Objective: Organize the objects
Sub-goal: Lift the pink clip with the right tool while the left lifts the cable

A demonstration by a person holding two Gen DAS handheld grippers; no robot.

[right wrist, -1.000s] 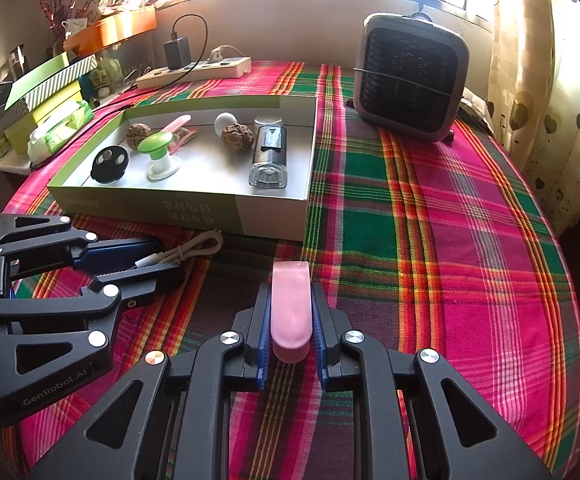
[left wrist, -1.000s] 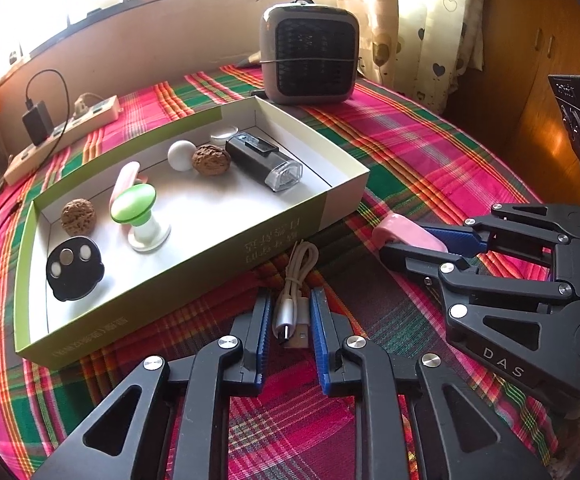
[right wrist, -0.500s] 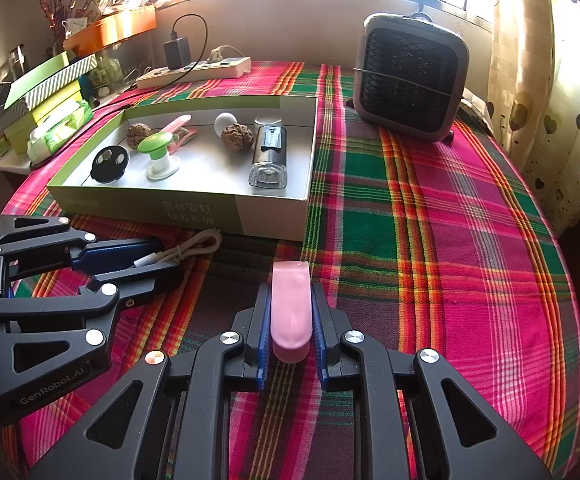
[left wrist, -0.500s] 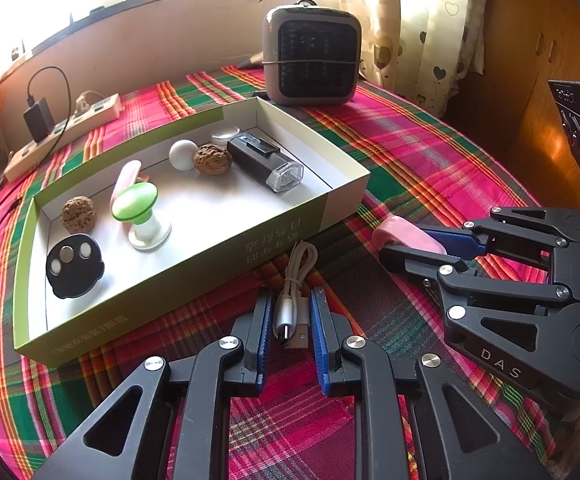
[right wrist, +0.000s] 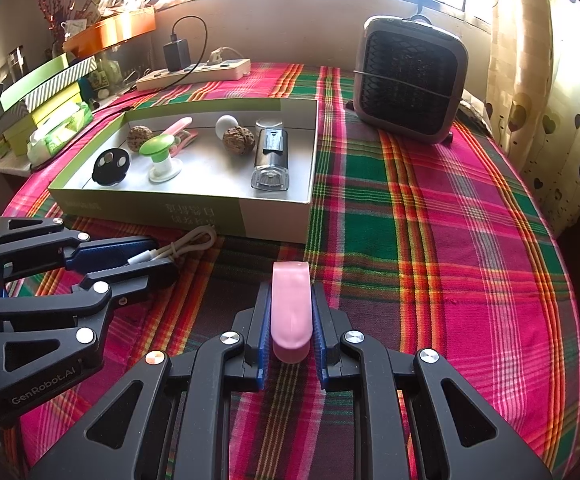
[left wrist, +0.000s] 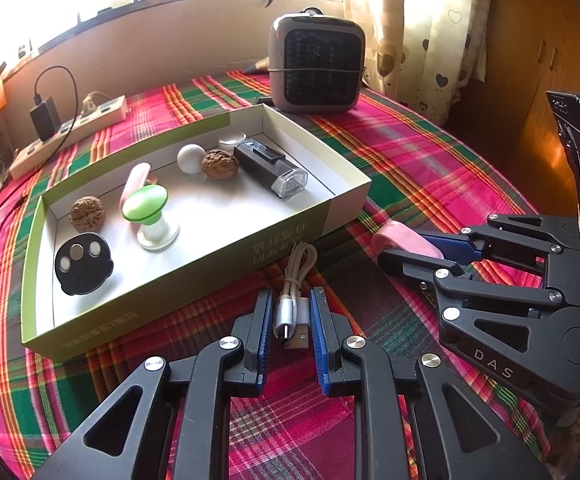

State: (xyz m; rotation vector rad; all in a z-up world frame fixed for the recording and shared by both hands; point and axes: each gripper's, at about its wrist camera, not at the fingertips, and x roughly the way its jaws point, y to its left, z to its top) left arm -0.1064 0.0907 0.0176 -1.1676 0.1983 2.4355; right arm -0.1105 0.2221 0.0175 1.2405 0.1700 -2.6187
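Note:
On the plaid tablecloth, my left gripper point(left wrist: 291, 300) is shut on a coiled white USB cable point(left wrist: 290, 308), plugs between the blue pads, just in front of the green-and-white shallow box point(left wrist: 194, 268). To its right, my right gripper point(right wrist: 291, 300) is shut on a pink clip point(right wrist: 291, 308) that pokes out past the fingertips. The box point(right wrist: 210, 212) holds two walnuts point(left wrist: 220, 164), a white ball point(left wrist: 191, 158), a green-topped knob point(left wrist: 146, 204), a black round disc point(left wrist: 83, 263), a black lamp point(left wrist: 270, 168) and another pink clip point(left wrist: 135, 180).
A grey fan heater point(left wrist: 316, 64) stands behind the box. A power strip point(left wrist: 70, 128) with a black charger lies at the back left. Stacked boxes point(right wrist: 42, 92) sit off the table's left edge; curtains point(right wrist: 550, 80) hang at the right.

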